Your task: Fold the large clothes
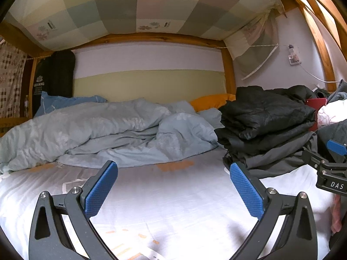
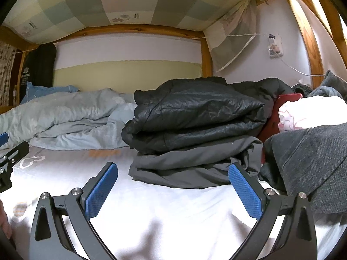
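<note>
With both grippers' jaws spread and empty, reach your right gripper (image 2: 173,191) toward the grey garment (image 2: 314,169), pinching one edge only.

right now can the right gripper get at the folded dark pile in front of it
Probably yes: the right gripper is open and empty, and only bare white sheet lies between it and the stack of folded dark clothes straight ahead.

Bare white sheet (image 1: 173,205) lies free ahead of the left gripper (image 1: 173,169), jaws wide. Crumpled blue duvet (image 1: 97,130) walls off the far side. Folded black jacket stack (image 2: 190,134) blocks the right gripper (image 2: 173,169) ahead; grey garment (image 2: 310,169) crowds its right.
</note>
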`<act>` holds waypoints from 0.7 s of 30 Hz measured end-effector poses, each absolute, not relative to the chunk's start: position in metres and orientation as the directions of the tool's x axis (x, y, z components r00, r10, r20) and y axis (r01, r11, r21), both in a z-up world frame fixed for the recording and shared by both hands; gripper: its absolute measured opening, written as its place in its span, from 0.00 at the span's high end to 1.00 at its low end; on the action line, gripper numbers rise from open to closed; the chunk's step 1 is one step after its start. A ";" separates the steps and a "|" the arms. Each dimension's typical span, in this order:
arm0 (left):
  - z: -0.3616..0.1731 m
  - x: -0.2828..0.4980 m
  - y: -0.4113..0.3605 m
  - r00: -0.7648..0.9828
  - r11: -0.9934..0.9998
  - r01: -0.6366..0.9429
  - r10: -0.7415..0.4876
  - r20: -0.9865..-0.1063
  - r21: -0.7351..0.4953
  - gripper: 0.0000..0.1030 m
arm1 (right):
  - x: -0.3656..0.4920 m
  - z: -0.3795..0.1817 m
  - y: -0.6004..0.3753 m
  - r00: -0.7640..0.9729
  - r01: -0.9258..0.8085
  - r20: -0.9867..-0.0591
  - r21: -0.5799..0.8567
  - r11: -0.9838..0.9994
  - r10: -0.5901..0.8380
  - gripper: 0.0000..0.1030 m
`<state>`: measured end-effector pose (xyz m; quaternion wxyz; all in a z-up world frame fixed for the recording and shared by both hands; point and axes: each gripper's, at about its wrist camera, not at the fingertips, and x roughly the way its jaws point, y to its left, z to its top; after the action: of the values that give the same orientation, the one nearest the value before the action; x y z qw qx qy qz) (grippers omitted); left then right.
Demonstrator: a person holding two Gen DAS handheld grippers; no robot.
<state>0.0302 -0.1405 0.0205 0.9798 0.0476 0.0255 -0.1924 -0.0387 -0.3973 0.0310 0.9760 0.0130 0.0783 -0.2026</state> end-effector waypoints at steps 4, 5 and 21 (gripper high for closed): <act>0.020 0.025 -0.147 0.924 0.916 0.383 -0.379 -0.051 0.122 0.00 | -0.041 0.031 -0.396 0.907 0.398 -0.145 -0.015 0.917 -0.396 0.00; 0.020 0.025 -0.148 0.923 0.915 0.384 -0.380 -0.053 0.126 0.00 | -0.040 0.031 -0.396 0.907 0.398 -0.146 -0.019 0.917 -0.396 0.00; 0.019 0.030 -0.148 0.920 0.914 0.391 -0.383 -0.085 0.110 0.00 | -0.039 0.031 -0.395 0.906 0.396 -0.150 -0.028 0.918 -0.396 0.00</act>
<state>0.0299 -0.1477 0.0190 0.9777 0.0625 0.0311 -0.1980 -0.0385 -0.3948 0.0309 0.9762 0.0017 0.0764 -0.2029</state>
